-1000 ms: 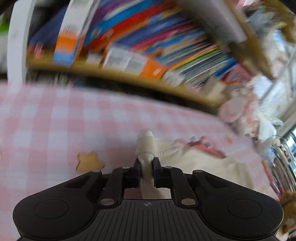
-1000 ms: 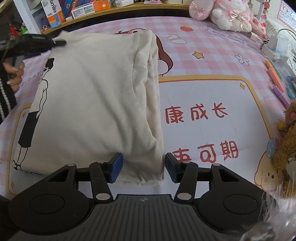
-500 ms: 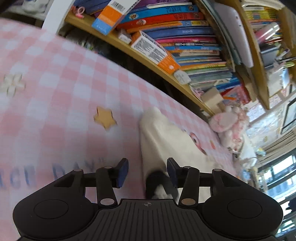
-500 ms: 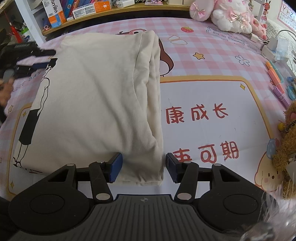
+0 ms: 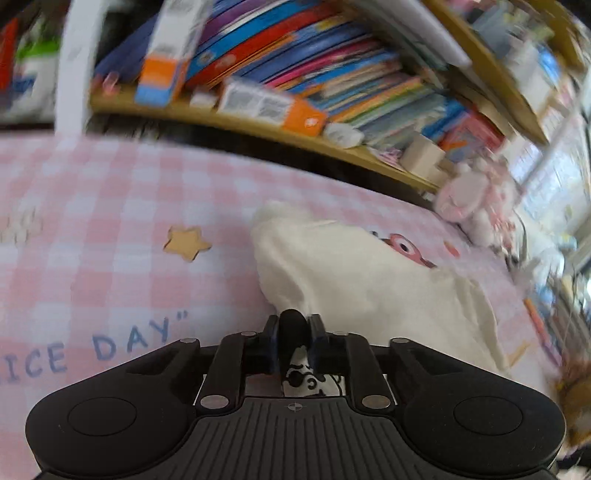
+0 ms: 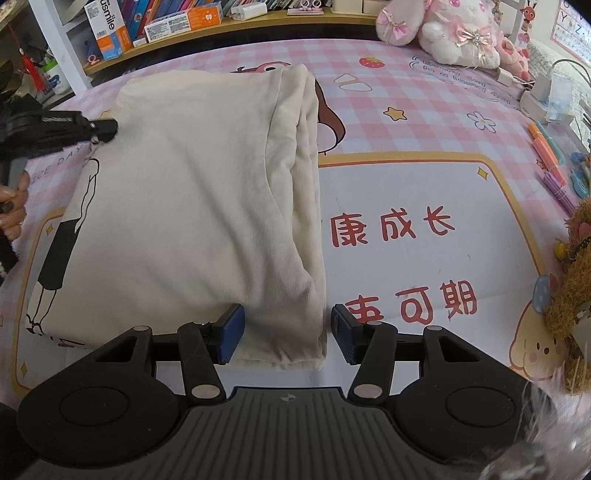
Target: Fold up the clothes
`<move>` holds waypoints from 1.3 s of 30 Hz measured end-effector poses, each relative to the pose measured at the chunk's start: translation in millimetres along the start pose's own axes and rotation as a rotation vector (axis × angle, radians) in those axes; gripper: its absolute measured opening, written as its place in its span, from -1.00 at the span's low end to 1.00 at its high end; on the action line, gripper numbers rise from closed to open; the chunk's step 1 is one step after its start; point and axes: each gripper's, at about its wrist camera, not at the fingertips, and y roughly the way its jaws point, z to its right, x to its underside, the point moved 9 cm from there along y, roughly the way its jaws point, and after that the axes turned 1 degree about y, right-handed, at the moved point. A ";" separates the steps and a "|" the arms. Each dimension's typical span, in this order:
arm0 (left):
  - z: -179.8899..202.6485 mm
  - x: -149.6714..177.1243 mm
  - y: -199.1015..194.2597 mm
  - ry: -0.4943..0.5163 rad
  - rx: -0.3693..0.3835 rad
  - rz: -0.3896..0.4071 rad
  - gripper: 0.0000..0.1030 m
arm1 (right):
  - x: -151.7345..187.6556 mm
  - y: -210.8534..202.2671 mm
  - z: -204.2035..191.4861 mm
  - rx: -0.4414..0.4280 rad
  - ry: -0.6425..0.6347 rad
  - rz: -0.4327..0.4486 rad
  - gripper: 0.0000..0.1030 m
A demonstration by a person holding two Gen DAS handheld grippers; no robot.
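Left tongs (image 5: 292, 328) clenched on the cream cotton garment (image 6: 192, 206)'s corner; right tongs (image 6: 284, 332) released, straddling the folded edge — grip before lifting together.

A pink checked play mat (image 6: 424, 110) printed with stars and red Chinese characters carries a folded cream garment (image 6: 192, 206). Right of the garment lie coloured markers (image 6: 550, 162); beyond it, pink and white plush toys (image 6: 458, 33) sit at the mat's far edge.

L gripper (image 5: 293, 334) jaws pinched tight; R gripper (image 6: 284, 332) jaws wide.
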 end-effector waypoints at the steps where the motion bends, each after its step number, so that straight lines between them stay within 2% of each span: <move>1: -3.8 -1.5 0.6 -0.030 0.012 -0.002 -0.60 | 0.0 0.0 -0.2 0.000 0.000 0.000 -0.03; 3: -9.2 -2.1 -4.3 -0.064 0.022 -0.008 -0.53 | 0.1 0.0 -0.5 0.000 0.001 0.001 -0.03; 4: -11.8 -2.4 -6.8 -0.082 0.027 -0.012 -0.38 | 0.3 -0.1 -0.5 0.000 0.000 0.002 -0.03; 5: -14.5 -2.7 -9.3 -0.099 0.032 -0.015 -0.33 | 0.2 -0.1 -0.5 -0.002 -0.001 0.002 -0.03; 9: -15.1 16.8 -31.8 -0.103 0.049 -0.029 -0.31 | -0.2 -0.5 0.8 -0.021 -0.002 0.001 0.05; 11: -13.1 33.0 -44.9 -0.110 0.053 -0.048 -0.24 | -1.2 -0.8 1.3 -0.042 0.004 -0.003 0.10; 13: -9.5 49.8 -59.7 -0.106 0.042 -0.056 -0.08 | -2.3 -1.4 3.5 -0.074 0.022 -0.006 0.12; 18: 3.1 86.2 -89.8 -0.124 -0.004 -0.053 0.07 | -6.3 -2.8 18.2 -0.190 0.130 -0.013 0.12; 23: 19.9 110.8 -106.1 -0.215 -0.009 -0.066 0.51 | -6.7 -2.7 33.4 -0.293 0.212 -0.027 -0.04; 25: 27.0 117.3 -108.3 -0.230 -0.012 -0.069 0.58 | -7.4 -2.3 38.2 -0.334 0.236 -0.033 -0.05; 31: 43.0 133.9 -112.8 -0.285 -0.064 -0.054 0.60 | -7.2 -1.9 48.0 -0.422 0.245 -0.031 -0.14; 35: 56.1 141.0 -111.3 -0.289 -0.098 -0.066 0.55 | -6.9 -0.8 52.5 -0.441 0.237 -0.030 -0.27; 37: 63.0 143.4 -109.3 -0.272 -0.118 -0.076 0.54 | -6.9 0.9 53.0 -0.435 0.211 -0.033 -0.49; 38: 65.7 144.2 -108.3 -0.264 -0.125 -0.082 0.49 | -7.3 2.3 52.5 -0.430 0.195 -0.029 -0.57; 39: 68.4 144.9 -107.2 -0.256 -0.131 -0.089 0.33 | -7.4 3.1 51.3 -0.431 0.180 -0.026 -0.67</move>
